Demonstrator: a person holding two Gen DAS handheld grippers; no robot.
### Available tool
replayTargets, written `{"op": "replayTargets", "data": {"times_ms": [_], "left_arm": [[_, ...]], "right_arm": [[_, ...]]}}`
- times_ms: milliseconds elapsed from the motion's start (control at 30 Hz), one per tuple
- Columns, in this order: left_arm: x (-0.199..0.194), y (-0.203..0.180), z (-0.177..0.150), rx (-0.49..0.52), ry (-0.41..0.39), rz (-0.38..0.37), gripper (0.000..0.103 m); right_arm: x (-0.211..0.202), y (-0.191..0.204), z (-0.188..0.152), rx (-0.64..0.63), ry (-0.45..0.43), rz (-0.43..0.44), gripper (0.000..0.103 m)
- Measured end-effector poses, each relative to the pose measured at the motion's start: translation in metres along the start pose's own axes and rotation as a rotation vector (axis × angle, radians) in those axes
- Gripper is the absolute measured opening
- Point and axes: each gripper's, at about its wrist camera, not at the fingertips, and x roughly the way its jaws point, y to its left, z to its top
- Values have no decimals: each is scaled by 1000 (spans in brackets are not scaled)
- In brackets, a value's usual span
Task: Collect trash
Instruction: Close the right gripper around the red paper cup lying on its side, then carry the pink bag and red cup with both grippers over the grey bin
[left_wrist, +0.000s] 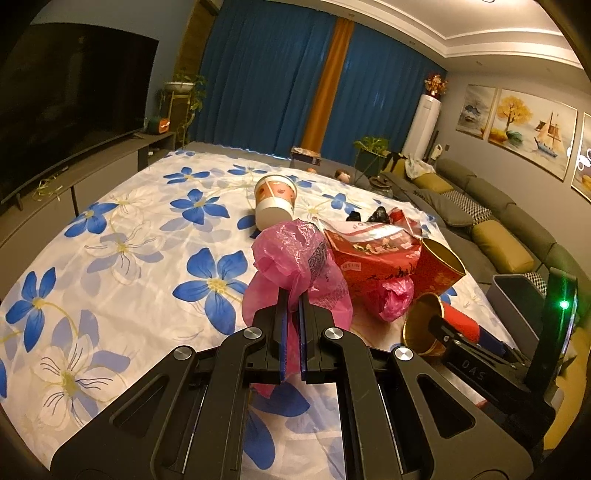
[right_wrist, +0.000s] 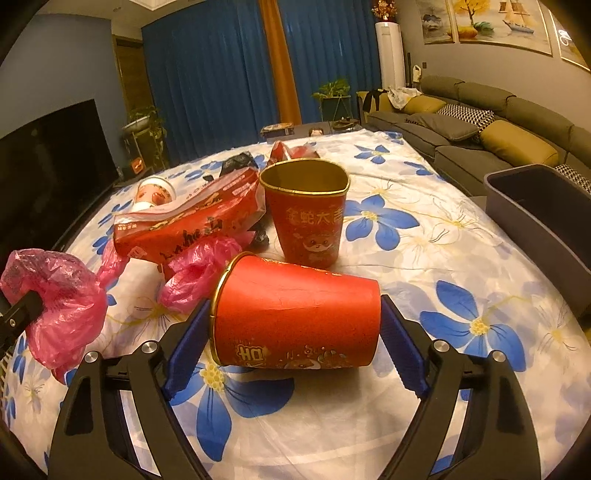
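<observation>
A: What does the left gripper (left_wrist: 293, 302) have?

B: Its jaws are clenched on a pink plastic bag (left_wrist: 295, 258). The crumpled film bulges out ahead of the fingertips and a fold of it hangs down between the blue pads.

A: And the right gripper (right_wrist: 295, 325)?

B: Its jaws stand wide, with a red paper cup (right_wrist: 295, 317) lying on its side between them, gold rim toward the left finger and base toward the right one. The left pad sits right at the rim; whether either pad actually presses the cup, I cannot tell.

A: What lies beyond that cup?

B: Just ahead of the right gripper a second red cup (right_wrist: 306, 214) stands upright on the flowered cloth (right_wrist: 461, 266). Ahead and to its left lies a red snack bag (right_wrist: 192, 221) with another pink bag (right_wrist: 199, 269) against it. Farther off to the left, a white cup (right_wrist: 155, 194) lies tipped over.

A: Any bin?

B: A grey bin (right_wrist: 535, 206) sits to the right of the right gripper, at the cloth's edge.
</observation>
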Motion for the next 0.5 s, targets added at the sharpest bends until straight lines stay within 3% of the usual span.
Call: {"op": "replayTargets", "data": {"times_ms": [500], "left_arm": [[-39,-9,0,-2,-55,5,4]], "right_arm": [[-49,-8,2,-14,-107,2,84]]}}
